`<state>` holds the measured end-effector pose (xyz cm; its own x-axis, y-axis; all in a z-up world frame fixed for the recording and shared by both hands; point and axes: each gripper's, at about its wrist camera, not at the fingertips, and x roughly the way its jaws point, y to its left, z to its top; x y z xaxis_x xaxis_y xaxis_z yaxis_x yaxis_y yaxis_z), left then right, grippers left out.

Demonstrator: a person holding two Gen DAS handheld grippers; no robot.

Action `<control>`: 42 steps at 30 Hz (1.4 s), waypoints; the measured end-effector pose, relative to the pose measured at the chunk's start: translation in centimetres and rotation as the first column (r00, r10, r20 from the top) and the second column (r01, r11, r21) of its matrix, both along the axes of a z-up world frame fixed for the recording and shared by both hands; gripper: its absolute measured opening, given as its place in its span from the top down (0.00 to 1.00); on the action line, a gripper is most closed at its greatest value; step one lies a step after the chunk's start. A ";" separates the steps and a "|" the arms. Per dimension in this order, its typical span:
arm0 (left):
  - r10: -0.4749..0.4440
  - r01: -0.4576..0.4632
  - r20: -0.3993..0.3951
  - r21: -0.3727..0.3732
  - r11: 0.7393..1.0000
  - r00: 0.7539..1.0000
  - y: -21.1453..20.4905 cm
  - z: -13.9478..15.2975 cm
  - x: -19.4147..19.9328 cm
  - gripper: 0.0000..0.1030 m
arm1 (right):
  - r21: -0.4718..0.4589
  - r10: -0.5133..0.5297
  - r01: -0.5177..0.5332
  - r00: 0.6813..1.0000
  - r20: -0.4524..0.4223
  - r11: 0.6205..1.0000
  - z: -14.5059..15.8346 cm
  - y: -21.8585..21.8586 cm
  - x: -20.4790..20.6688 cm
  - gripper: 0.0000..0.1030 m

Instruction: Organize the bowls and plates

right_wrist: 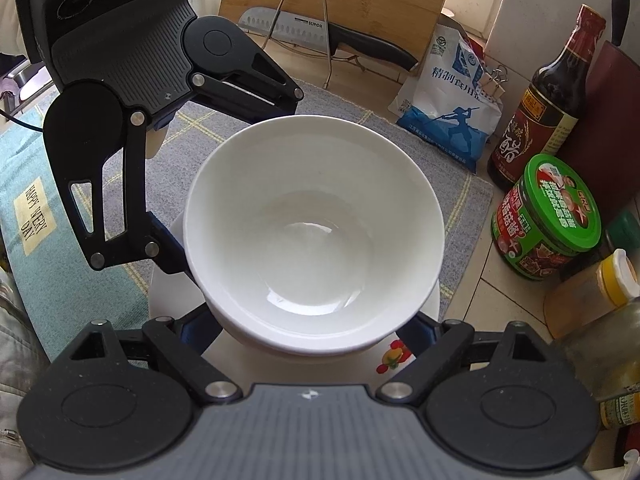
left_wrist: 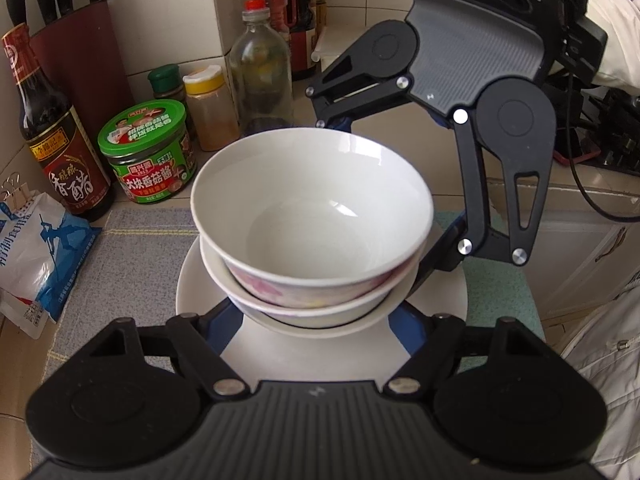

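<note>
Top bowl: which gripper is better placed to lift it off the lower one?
Right, probably. The right gripper stands wider, its fingers flanking the top bowl. The left gripper has its fingers low, beside the lower bowl base, just above the plate. Actual contact is hidden.

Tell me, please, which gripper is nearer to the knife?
Left. The left gripper flanks the bowl on the side facing the knife; the right gripper is opposite, with the bowl between it and the knife.
</note>
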<state>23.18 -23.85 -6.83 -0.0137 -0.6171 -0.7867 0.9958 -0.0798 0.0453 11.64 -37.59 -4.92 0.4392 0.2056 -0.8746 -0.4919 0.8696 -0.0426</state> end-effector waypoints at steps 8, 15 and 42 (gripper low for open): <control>0.026 -0.026 0.014 -0.029 0.999 1.000 0.5 -0.2 -0.3 0.16 | 0.024 -0.017 0.017 1.000 0.012 1.000 0.0 0.0 -0.1 0.00; 0.081 -0.080 0.012 -0.046 0.996 0.997 1.6 0.2 -0.4 0.08 | 0.021 -0.034 0.033 0.999 0.037 0.999 0.2 0.1 -0.8 0.00; 0.776 -0.739 0.016 -0.292 0.607 0.630 10.8 4.2 -9.9 0.02 | -0.047 -0.652 0.662 0.747 0.132 0.748 2.3 3.7 -7.5 0.00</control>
<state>13.25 -13.04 -2.65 0.6336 -0.5201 -0.5727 0.6760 0.7322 0.0830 4.16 -33.85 -2.63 0.5235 -0.2395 -0.8177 0.2109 0.9662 -0.1479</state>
